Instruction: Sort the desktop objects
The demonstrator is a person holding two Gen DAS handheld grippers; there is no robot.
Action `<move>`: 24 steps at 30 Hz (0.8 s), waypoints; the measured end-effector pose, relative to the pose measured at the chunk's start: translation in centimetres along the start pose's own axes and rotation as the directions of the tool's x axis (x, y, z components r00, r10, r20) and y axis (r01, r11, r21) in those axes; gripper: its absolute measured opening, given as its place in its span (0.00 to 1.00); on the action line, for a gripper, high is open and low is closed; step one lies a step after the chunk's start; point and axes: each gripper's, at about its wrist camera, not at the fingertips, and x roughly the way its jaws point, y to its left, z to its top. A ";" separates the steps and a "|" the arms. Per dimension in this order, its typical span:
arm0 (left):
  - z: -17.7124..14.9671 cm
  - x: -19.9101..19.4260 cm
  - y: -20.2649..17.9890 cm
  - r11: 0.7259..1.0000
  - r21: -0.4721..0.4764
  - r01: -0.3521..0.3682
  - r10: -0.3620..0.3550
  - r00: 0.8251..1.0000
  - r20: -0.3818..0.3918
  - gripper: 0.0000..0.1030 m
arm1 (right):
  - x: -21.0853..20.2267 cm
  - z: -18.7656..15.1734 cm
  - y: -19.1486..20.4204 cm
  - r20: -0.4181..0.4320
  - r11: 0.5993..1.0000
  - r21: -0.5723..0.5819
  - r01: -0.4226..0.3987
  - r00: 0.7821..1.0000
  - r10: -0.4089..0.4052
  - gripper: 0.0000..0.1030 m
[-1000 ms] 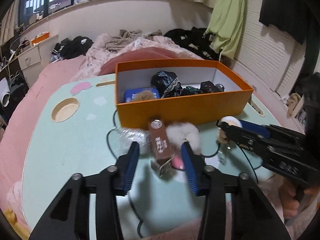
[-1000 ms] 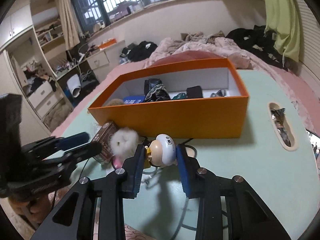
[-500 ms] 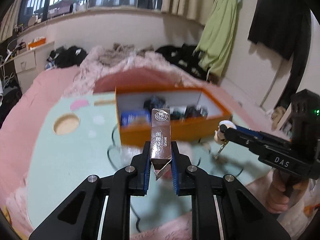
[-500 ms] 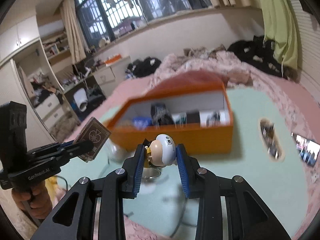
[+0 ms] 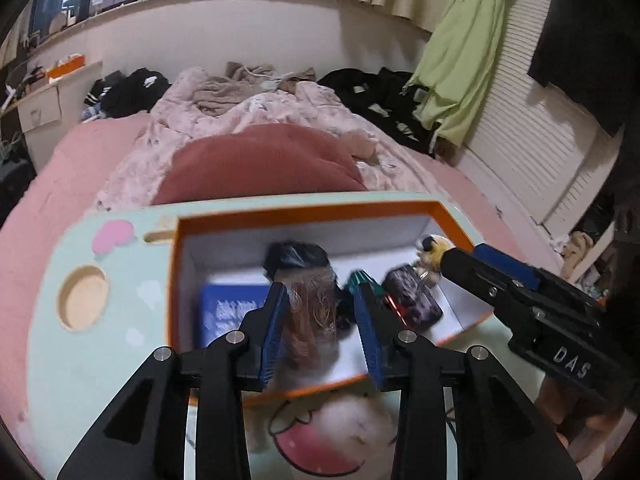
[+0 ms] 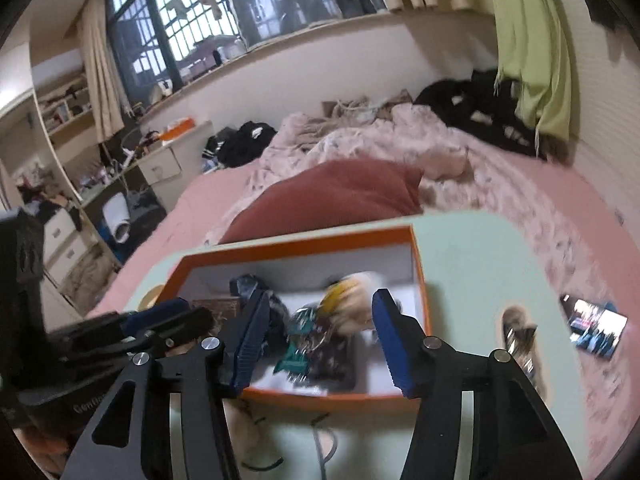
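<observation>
Left gripper (image 5: 320,320) opening around blurred brown box (image 5: 310,316)

Left gripper (image 5: 320,328) opening over orange box (image 5: 174,280), brown carton (image 5: 312,320) between fingers (image 5: 272,332)

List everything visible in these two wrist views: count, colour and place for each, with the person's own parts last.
Box: one, orange outside, white inside, on the lap table.
Lap table: one, mint green, on the bed.
Brown carton: one, blurred, between the left claw's pads, over the box.
Doll keychain: one, yellow and white, blurred, between the right claw's pads, over the box.
Blue pack: one, in the box's left part.
Black bag: one, by the box's back wall.
Fluffy ball: one, white, in front of the box.
Phone: one, screen lit, right of the table.
Cushion: one, dark red, behind the table.
Left claw: black with blue pads, opening.
Right claw: likewise, opening.
</observation>
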 end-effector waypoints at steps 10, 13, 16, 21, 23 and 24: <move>-6.3 -4.9 -0.7 0.994 0.102 -0.038 0.040 0.999 -0.026 0.75 | -4.1 -5.9 1.3 -0.079 0.994 -0.109 0.025 0.996 -0.034 0.87; -8.8 -4.9 -0.6 0.986 0.133 -0.096 0.105 0.992 -0.069 0.75 | -3.5 -8.4 1.7 -0.148 0.990 -0.136 0.035 0.987 -0.056 0.87; -10.3 -4.1 -0.1 0.981 0.128 -0.143 0.156 0.983 -0.098 0.75 | -2.4 -10.4 2.6 -0.186 0.974 -0.213 0.083 0.975 -0.124 0.87; -11.5 -2.4 1.3 0.983 0.080 -0.163 0.175 0.969 -0.176 0.81 | -1.0 -11.7 2.8 -0.225 0.952 -0.270 0.141 0.953 -0.205 1.00; -11.5 -2.4 1.4 0.983 0.079 -0.166 0.178 0.968 -0.179 0.83 | -1.0 -11.9 2.7 -0.227 0.952 -0.272 0.139 0.952 -0.204 1.00; -11.6 -2.3 1.4 0.982 0.076 -0.171 0.182 0.967 -0.179 0.87 | -1.1 -11.9 2.8 -0.227 0.952 -0.271 0.140 0.952 -0.205 1.00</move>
